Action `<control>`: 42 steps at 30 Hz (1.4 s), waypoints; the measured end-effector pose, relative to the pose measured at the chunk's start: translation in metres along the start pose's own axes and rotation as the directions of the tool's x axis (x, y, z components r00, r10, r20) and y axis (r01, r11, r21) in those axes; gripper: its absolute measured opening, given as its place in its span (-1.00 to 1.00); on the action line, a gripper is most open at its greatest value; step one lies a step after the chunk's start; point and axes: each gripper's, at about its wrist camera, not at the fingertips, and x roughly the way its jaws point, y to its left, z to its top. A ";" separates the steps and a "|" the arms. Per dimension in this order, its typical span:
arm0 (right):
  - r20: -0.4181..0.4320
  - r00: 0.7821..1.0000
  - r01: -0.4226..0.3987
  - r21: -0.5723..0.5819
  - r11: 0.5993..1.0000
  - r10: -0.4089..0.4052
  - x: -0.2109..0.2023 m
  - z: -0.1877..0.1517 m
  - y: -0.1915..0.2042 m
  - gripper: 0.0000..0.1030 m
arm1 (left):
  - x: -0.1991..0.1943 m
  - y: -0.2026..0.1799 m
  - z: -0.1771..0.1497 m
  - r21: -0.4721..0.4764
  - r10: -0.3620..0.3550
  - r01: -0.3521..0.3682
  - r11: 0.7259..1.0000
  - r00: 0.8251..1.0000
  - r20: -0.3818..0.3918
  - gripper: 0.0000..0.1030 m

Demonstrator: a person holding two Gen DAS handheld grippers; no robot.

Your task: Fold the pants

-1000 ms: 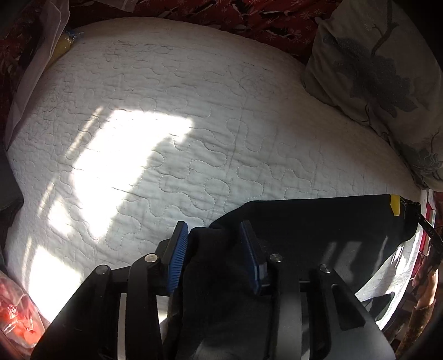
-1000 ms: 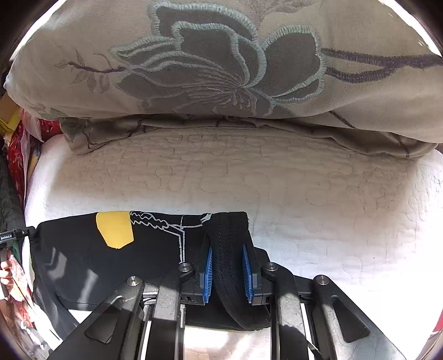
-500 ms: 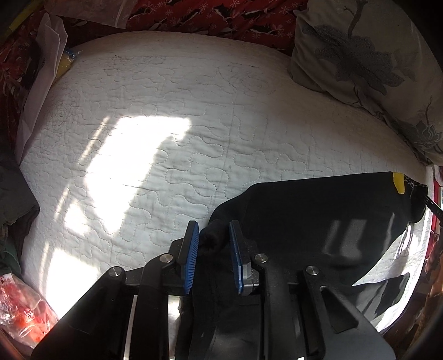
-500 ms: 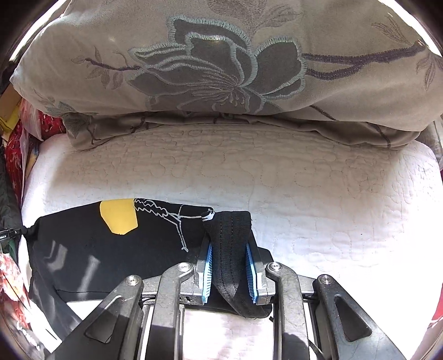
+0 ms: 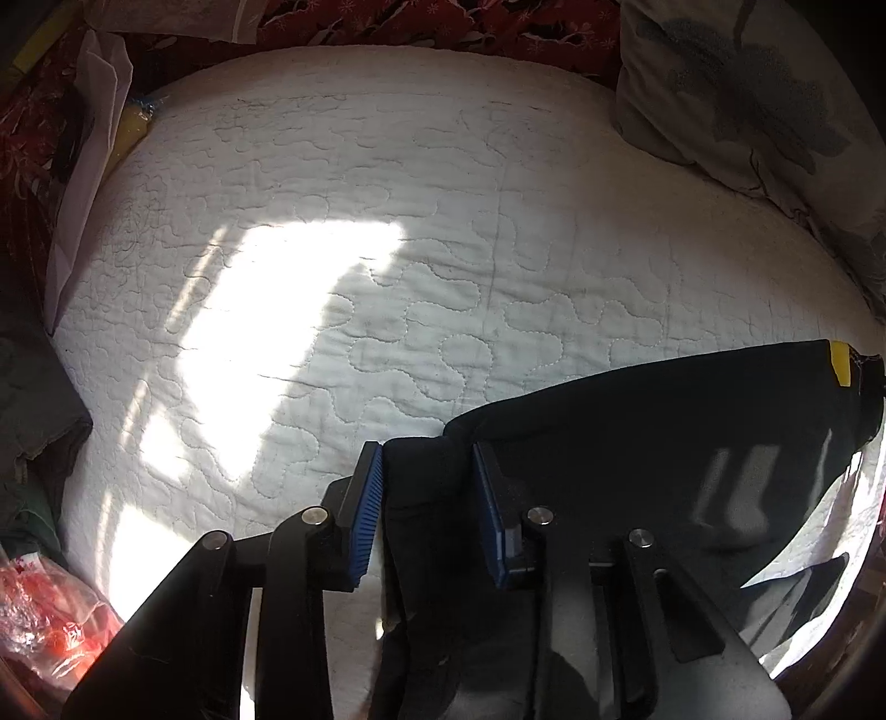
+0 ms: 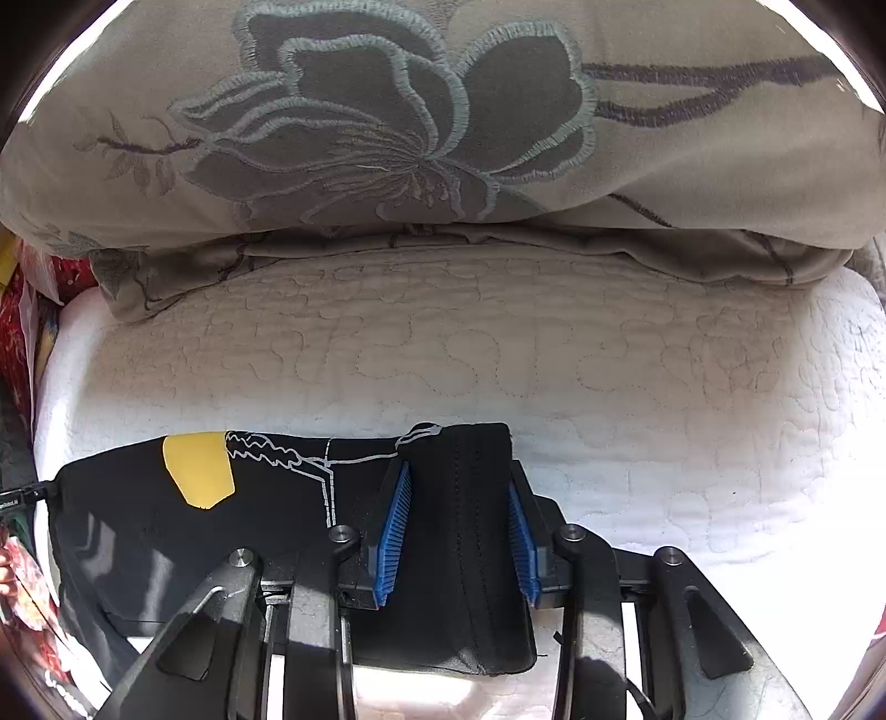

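Black pants [image 5: 664, 432] with a yellow patch [image 5: 841, 363] lie flat on the white quilt [image 5: 387, 221]. My left gripper [image 5: 427, 459] points down over their near-left end. A fold of black cloth sits between its blue pads [image 5: 368, 509], which stand slightly apart from it. In the right wrist view the pants [image 6: 138, 526] show the yellow patch [image 6: 199, 471] and a white line print. My right gripper [image 6: 458, 471] straddles the ribbed waistband [image 6: 459, 526]. Its jaws are opening, and the band lies slack between the pads [image 6: 393, 526].
A large beige pillow with a stitched flower [image 6: 443, 111] lies just beyond the pants, and shows at the top right [image 5: 747, 83] in the left wrist view. Red patterned cloth [image 5: 443, 22] borders the quilt. Dark clothes [image 5: 33, 415] and a red plastic bag [image 5: 39, 620] sit at left.
The right jaws have spread and the waistband has flattened between them. The left jaws narrowed on the fold, then widened again. The left gripper shifted a little over the quilt.
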 end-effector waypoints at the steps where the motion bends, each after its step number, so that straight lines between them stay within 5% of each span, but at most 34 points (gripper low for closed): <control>1: 0.001 1.000 -0.006 -0.012 1.000 0.006 -0.002 0.000 0.003 -0.58 | -0.004 -0.004 -0.003 -0.001 0.002 -0.002 1.000 1.000 0.010 -0.48; 15: 0.177 0.983 -0.026 -0.109 0.994 0.045 -0.108 -0.021 0.029 -0.63 | -0.109 -0.024 -0.066 -0.034 0.019 -0.013 0.999 0.982 0.188 -0.50; 28: 0.278 0.960 0.083 -0.132 0.988 -0.044 -0.148 -0.111 0.024 -0.63 | -0.098 0.008 -0.149 -0.084 0.022 0.001 0.997 0.961 0.274 -0.52; 34: 0.292 0.955 0.086 -0.120 0.989 -0.047 -0.149 -0.175 0.012 -0.62 | -0.075 0.021 -0.195 -0.114 -0.010 0.039 0.993 0.970 0.242 -0.52; 42: 0.246 0.968 0.096 -0.152 0.984 -0.057 -0.126 -0.264 0.004 -0.57 | -0.007 0.029 -0.255 -0.150 -0.052 0.065 0.987 0.994 0.091 -0.52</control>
